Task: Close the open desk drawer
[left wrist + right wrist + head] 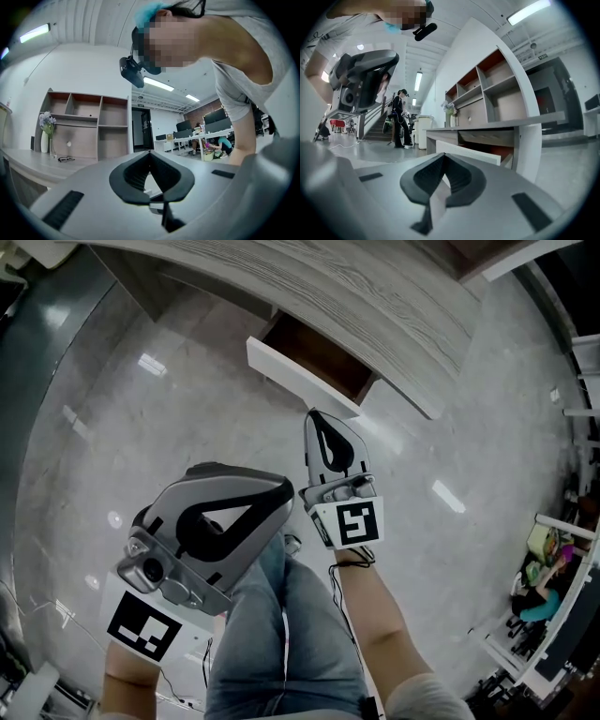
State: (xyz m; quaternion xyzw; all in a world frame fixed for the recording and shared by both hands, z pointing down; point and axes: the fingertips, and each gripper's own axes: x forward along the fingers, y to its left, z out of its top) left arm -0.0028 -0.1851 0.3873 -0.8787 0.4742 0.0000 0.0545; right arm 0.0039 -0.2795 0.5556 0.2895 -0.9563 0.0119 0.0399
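Right gripper (317, 426), jaws together and empty, points at the drawer (298, 377), open at twelve o'clock under the desk (375, 296). This looks like the approach; next, press its white front inward. Left gripper (272, 498), likewise closed on nothing, hangs at seven o'clock.

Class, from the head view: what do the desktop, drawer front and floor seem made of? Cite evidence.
Desktop: likely wood or wood-look laminate, matt grey; streaky grain lines. Drawer front: smooth white painted or laminated board; no grain shows. Floor: probably polished stone or tile; mottled grey with bright lamp reflections.
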